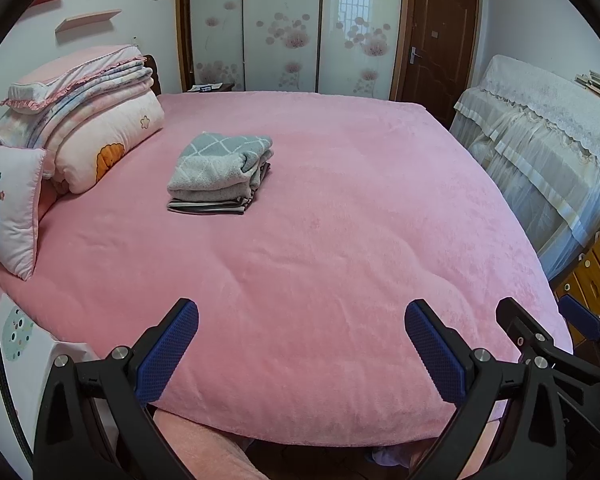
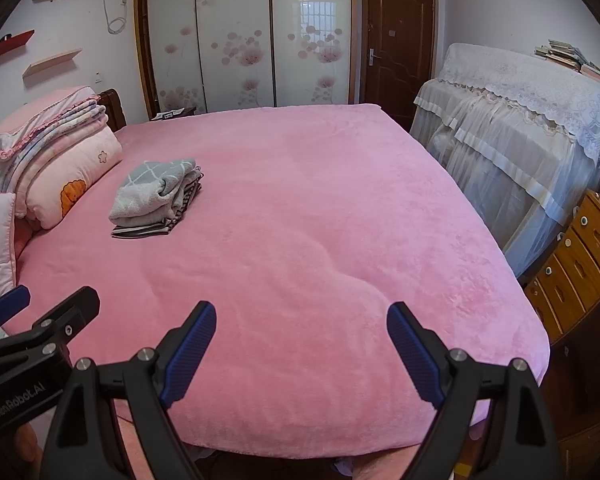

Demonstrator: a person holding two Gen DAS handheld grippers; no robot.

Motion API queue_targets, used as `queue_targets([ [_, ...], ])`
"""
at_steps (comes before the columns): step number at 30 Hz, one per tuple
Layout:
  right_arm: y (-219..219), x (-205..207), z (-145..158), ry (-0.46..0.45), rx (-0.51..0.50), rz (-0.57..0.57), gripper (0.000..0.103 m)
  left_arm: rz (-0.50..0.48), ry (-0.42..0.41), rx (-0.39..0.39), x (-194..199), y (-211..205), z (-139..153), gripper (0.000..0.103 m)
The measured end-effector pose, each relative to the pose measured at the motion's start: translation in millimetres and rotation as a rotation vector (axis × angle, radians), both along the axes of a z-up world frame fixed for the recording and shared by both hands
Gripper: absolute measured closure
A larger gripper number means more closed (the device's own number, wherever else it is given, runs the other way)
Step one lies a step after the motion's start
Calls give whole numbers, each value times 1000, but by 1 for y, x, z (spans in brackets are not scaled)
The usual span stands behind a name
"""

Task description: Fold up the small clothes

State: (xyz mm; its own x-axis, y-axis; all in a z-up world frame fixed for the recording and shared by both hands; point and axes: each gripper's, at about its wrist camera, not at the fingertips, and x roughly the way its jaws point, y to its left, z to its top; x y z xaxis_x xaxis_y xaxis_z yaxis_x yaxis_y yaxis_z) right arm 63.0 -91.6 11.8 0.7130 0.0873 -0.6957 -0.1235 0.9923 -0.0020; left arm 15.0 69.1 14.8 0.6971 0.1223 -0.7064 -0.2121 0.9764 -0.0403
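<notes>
A stack of folded small clothes (image 1: 220, 172) lies on the pink bed (image 1: 340, 240), left of centre toward the far side: grey checked and plain grey pieces over a striped one. It also shows in the right wrist view (image 2: 156, 198). My left gripper (image 1: 302, 320) is open and empty over the bed's near edge, far from the stack. My right gripper (image 2: 302, 320) is open and empty beside it, also over the near edge (image 2: 320, 420). Each gripper appears at the edge of the other's view.
Folded quilts and pillows (image 1: 84, 120) are piled at the bed's left end. A lace-covered piece of furniture (image 2: 512, 132) and a wooden drawer chest (image 2: 580, 256) stand on the right. A wardrobe (image 2: 240, 32) and a door (image 2: 396, 40) are behind.
</notes>
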Motion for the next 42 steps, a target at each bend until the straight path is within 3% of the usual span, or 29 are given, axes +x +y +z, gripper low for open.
queue_targets([
  [42, -18, 11, -5, 18, 10, -22, 15, -43, 51, -18, 14, -9, -9, 0],
])
